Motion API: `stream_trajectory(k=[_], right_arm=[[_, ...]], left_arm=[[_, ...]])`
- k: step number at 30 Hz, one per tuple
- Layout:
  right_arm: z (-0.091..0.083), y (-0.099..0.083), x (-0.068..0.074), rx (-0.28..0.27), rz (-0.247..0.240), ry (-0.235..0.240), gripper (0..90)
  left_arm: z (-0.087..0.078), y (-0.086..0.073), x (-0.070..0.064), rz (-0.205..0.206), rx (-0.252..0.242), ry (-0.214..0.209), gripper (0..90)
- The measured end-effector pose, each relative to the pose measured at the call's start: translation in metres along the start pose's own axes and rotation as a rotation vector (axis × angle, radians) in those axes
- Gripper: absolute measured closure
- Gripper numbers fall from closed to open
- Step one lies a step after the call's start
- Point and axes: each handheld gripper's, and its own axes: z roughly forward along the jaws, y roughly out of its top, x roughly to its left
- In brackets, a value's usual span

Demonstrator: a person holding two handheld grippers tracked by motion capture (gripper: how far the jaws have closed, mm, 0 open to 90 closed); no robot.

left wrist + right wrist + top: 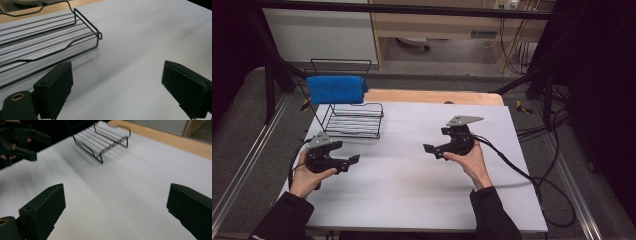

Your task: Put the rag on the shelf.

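White and flat, the worktop [412,180] stands on a grey floor, with a wooden strip along its far edge and pale furniture behind it. At the far left part of the worktop stands a black wire rack [349,119]. A blue towel [336,89] hangs over the top rail of the rack, folded, and its low wire tray is bare.

The left gripper [352,162] is held in the left hand [307,175] over the near left part of the worktop, just in front of the rack. Its jaws point to the right and are spread wide, with nothing between them. In the left gripper view the corner of the rack [97,35] lies ahead and to the left of the jaws, apart from them.

The right gripper [432,150] is held in the right hand [472,162] over the middle right of the worktop. Its jaws point to the left, also wide apart and holding nothing. The right gripper view looks across bare worktop toward the rack [105,142], and the left gripper [22,142] appears at its upper left. The two grippers face each other, well apart.
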Motion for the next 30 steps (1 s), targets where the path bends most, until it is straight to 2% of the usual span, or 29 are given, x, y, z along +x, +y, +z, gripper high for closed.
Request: stream_trajectory(k=[5,10,18,25,30], right_arm=[[-0.009,-0.035,-0.012,0.036,0.028,-0.013,1.8],[-0.025,-0.065,-0.025,0.049,0.056,-0.038,1.0],[-0.050,-0.106,-0.039,0.063,0.093,-0.067,0.8],[-0.067,-0.129,-0.046,0.078,0.111,-0.094,0.8],[-0.075,-0.132,-0.047,0.050,0.131,-0.095,0.8]], left_arm=[[0.007,-0.014,-0.008,0.028,0.028,-0.007,10.7],[0.010,-0.026,-0.012,0.044,0.049,-0.011,10.8],[0.011,-0.034,-0.012,0.056,0.059,-0.017,10.7],[0.012,-0.038,-0.013,0.073,0.066,-0.034,10.7],[0.013,-0.041,-0.014,0.073,0.075,-0.038,10.6]])
